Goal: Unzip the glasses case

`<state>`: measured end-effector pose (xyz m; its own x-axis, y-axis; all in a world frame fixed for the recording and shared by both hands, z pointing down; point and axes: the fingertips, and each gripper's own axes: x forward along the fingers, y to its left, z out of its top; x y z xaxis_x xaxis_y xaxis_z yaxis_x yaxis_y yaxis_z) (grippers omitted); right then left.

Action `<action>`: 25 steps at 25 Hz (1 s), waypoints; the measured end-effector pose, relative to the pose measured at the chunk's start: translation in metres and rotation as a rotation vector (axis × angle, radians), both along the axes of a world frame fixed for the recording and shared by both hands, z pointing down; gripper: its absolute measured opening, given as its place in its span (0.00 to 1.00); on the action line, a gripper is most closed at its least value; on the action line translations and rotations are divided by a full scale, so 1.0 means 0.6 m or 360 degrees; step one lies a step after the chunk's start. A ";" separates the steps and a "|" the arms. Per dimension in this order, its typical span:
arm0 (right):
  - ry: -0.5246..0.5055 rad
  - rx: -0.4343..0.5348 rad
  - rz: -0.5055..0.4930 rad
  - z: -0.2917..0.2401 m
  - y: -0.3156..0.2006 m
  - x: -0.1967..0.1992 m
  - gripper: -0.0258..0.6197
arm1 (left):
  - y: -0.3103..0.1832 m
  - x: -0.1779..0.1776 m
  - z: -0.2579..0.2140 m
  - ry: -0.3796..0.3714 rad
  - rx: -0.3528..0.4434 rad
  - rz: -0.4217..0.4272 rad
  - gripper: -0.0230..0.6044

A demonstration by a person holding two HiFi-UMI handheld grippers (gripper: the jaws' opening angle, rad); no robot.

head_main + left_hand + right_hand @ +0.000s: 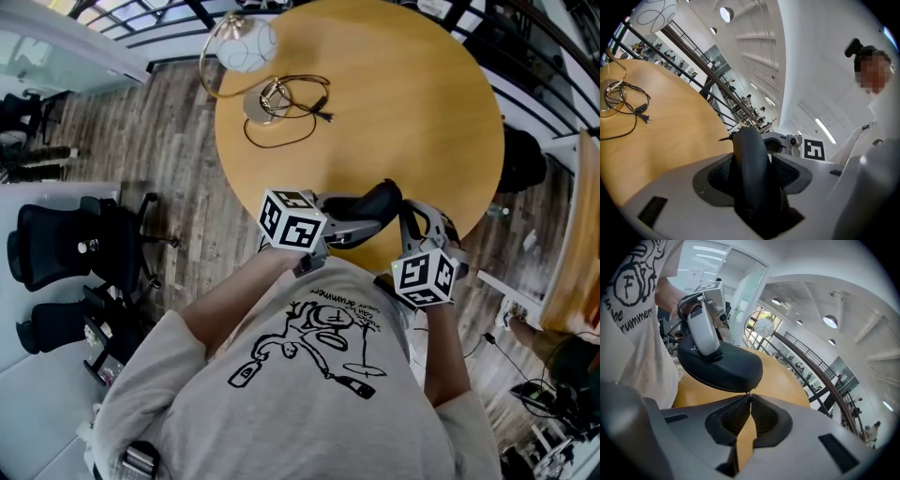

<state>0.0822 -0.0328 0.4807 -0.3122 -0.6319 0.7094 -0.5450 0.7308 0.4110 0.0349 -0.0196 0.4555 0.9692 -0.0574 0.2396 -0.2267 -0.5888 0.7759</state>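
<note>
The right gripper view shows the only readable writing: on the person's grey T-shirt (633, 287) a circled "F" sits inside a black line drawing, and below it are the letters "be" and "rummer". In the head view the same line of print is too small to read in full. The cubes on the grippers carry only black-and-white square patterns. The glasses case (719, 364) is a smooth, matt black oval shell with a thin seam round its rim. It is held over the near edge of the round wooden table (412, 103), just in front of the person's chest. The left gripper (751, 157) has its jaws clamped on the case's two faces. The right gripper (750, 397) has its jaws closed tip to tip right at the case's rim; whether they pinch the zip pull I cannot tell. At the table's far edge stand a globe lamp (246, 47) and its coiled cord (291, 103).
</note>
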 end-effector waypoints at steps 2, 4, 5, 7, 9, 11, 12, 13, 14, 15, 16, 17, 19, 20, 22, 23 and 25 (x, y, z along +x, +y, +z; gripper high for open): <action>0.0050 0.0016 -0.0042 0.002 0.001 -0.001 0.08 | 0.005 -0.002 0.003 -0.0008 -0.0006 0.0011 0.43; 0.0103 0.0034 -0.0086 0.003 0.001 -0.002 0.08 | 0.011 -0.003 0.006 -0.0018 -0.0014 0.0030 0.43; 0.0130 0.0044 -0.0107 0.003 0.000 -0.002 0.08 | 0.014 -0.004 0.007 -0.0023 -0.0019 0.0043 0.43; 0.0173 0.0060 -0.0147 0.004 -0.002 -0.004 0.08 | 0.020 -0.005 0.011 -0.0034 -0.0029 0.0067 0.43; 0.0207 0.0071 -0.0184 0.004 -0.002 -0.005 0.08 | 0.026 -0.006 0.014 -0.0042 -0.0047 0.0086 0.43; 0.0247 0.0086 -0.0228 0.006 -0.002 -0.006 0.08 | 0.030 -0.007 0.018 -0.0046 -0.0069 0.0103 0.43; 0.0270 0.0096 -0.0250 0.007 -0.002 -0.008 0.08 | 0.032 -0.008 0.020 -0.0050 -0.0078 0.0111 0.43; 0.0289 0.0104 -0.0267 0.008 -0.002 -0.009 0.08 | 0.033 -0.009 0.022 -0.0052 -0.0086 0.0116 0.43; 0.0298 0.0107 -0.0272 0.010 -0.002 -0.010 0.08 | 0.033 -0.010 0.023 -0.0051 -0.0092 0.0116 0.43; 0.0291 0.0101 -0.0261 0.013 -0.003 -0.010 0.08 | 0.032 -0.011 0.026 -0.0049 -0.0096 0.0110 0.43; 0.0269 0.0084 -0.0234 0.015 -0.003 -0.010 0.08 | 0.031 -0.013 0.029 -0.0051 -0.0094 0.0098 0.43; 0.0239 0.0062 -0.0194 0.018 -0.004 -0.007 0.08 | 0.028 -0.015 0.034 -0.0059 -0.0087 0.0081 0.43; 0.0176 0.0018 -0.0089 0.021 -0.004 0.002 0.08 | 0.019 -0.018 0.052 -0.0094 -0.0064 0.0041 0.44; 0.0147 -0.0002 -0.0033 0.022 -0.004 0.009 0.08 | 0.014 -0.019 0.065 -0.0115 -0.0054 0.0023 0.44; 0.0074 -0.0035 0.0072 0.022 0.001 0.018 0.08 | 0.002 -0.019 0.095 -0.0156 -0.0035 -0.0005 0.45; 0.0022 -0.0049 0.0118 0.022 0.004 0.019 0.08 | -0.004 -0.018 0.112 -0.0182 -0.0021 -0.0014 0.45; -0.0102 -0.0079 0.0196 0.019 0.012 0.017 0.08 | -0.017 -0.013 0.149 -0.0254 0.0019 -0.0023 0.46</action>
